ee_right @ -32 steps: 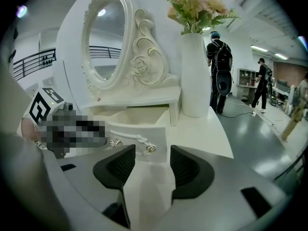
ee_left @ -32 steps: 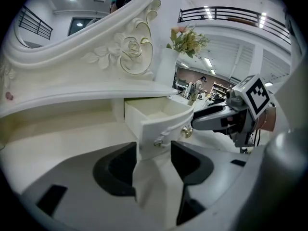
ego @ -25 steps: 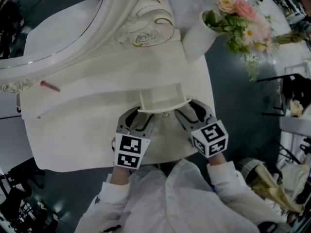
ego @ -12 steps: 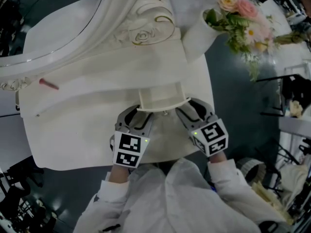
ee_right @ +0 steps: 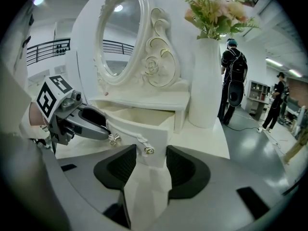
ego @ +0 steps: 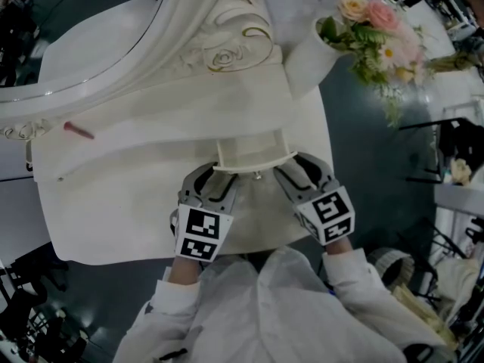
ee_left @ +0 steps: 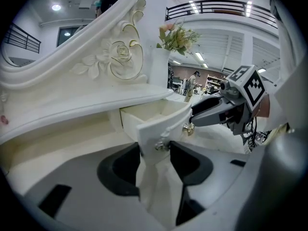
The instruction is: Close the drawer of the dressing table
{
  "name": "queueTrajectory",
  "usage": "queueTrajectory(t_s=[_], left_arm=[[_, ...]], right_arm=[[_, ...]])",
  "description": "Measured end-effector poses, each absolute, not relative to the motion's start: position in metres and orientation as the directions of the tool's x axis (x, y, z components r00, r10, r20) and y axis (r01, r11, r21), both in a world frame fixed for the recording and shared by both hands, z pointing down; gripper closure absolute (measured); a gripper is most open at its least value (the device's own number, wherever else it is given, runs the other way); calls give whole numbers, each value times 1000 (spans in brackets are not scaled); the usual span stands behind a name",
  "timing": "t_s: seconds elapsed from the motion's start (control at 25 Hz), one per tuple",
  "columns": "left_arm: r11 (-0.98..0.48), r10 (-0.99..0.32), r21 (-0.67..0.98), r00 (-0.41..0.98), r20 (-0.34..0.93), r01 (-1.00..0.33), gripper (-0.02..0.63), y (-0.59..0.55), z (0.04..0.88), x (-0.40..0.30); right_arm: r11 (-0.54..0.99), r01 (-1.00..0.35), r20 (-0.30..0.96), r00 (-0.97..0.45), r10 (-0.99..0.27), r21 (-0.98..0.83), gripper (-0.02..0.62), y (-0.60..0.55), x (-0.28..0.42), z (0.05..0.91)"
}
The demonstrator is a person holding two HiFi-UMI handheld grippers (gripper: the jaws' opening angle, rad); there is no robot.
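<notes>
Now for the push: seen from the head view, the drawer (ego: 249,150) of the dressing table (ego: 113,195) juts out toward 6 o'clock. We hold the left gripper (ee_left: 154,148) at its 7 o'clock corner and the right gripper (ee_right: 150,148) at 5 o'clock. Each has its jaws spread astride a knob (ee_left: 161,146), gripping nothing. Next, we judge, comes an even push toward 12 o'clock.

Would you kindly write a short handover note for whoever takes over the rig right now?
Left hand-held gripper: jaws apart, nothing gripped, at the left end of the drawer front, with its left knob in the gap.
Right hand-held gripper: jaws apart, nothing gripped, at the right end, lined up with the right knob.
Drawer: pulled out of the dressing table; it looks empty.
Done: both grippers placed at the front.
Left: push the front in until flush.
</notes>
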State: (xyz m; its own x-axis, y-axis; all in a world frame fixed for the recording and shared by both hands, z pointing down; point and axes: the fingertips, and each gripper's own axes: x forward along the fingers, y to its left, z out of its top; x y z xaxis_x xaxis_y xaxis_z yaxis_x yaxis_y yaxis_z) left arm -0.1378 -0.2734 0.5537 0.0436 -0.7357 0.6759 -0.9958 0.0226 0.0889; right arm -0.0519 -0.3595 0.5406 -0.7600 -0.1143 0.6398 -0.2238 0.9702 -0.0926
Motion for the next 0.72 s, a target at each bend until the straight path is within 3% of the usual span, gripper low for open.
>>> queueTrajectory(t_s=[0.72], left_arm=[[0,-769,30,19,639,-1000,413,-277,545,-139]], right_arm=[[985,-171,633,-762,-135,4,403,-361,-55,527]])
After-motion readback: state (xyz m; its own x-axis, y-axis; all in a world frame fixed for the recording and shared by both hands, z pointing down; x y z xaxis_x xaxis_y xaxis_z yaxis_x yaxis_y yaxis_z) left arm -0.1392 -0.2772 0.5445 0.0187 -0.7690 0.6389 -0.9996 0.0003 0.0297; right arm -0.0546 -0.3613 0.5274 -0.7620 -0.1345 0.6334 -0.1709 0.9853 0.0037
